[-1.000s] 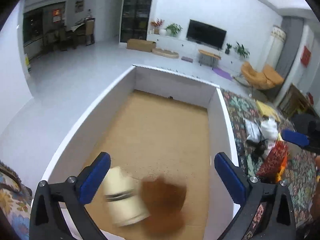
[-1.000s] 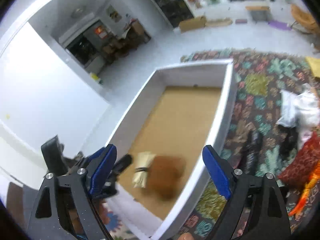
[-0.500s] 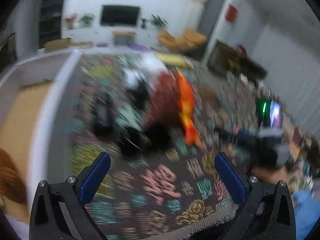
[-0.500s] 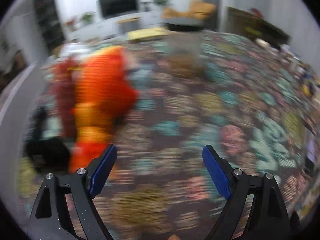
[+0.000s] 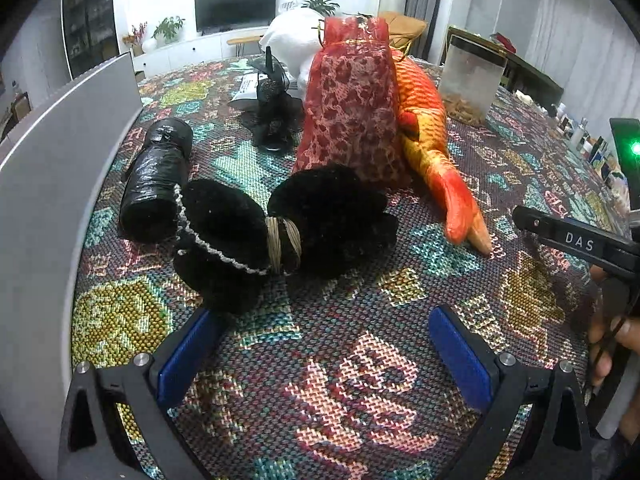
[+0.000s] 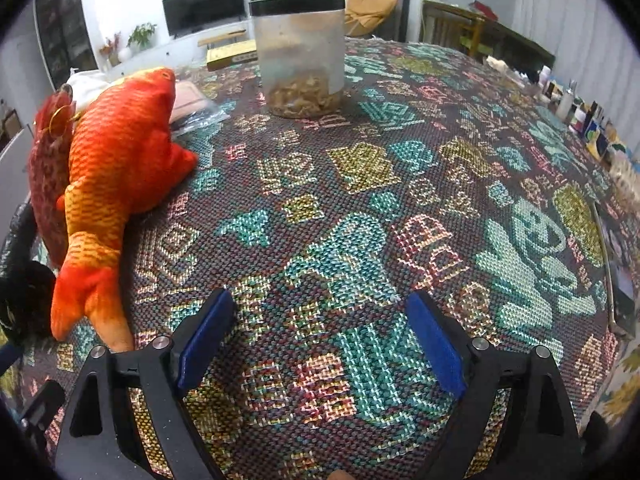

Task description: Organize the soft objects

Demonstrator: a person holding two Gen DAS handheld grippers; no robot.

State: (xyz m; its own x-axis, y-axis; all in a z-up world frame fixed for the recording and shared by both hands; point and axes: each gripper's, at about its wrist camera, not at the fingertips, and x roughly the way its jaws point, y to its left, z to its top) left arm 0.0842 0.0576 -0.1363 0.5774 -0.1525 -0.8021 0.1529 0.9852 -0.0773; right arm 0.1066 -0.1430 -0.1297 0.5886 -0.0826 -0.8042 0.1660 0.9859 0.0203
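Observation:
A black fuzzy bundle tied with straw (image 5: 280, 232) lies on the patterned cloth just ahead of my left gripper (image 5: 324, 356), which is open and empty low over the cloth. Behind it stand a red lace pouch (image 5: 352, 108), an orange plush fish (image 5: 432, 136) and a black roll (image 5: 156, 180). Farther back are a black lace piece (image 5: 274, 120) and a white soft bundle (image 5: 292, 40). My right gripper (image 6: 320, 340) is open and empty over bare cloth, with the plush fish (image 6: 116, 168) and red pouch (image 6: 48, 172) to its left.
The white box wall (image 5: 48, 184) rises along the left edge. A clear jar with a black lid (image 6: 300, 56) stands behind the fish. Small bottles (image 6: 580, 108) line the table's far right edge. The right gripper's black body (image 5: 576, 236) and a hand (image 5: 612, 340) show at right.
Both grippers swung away from the white box, where a brown and cream soft item was dropped, over to the pile of soft things on the cloth. Both stay open.

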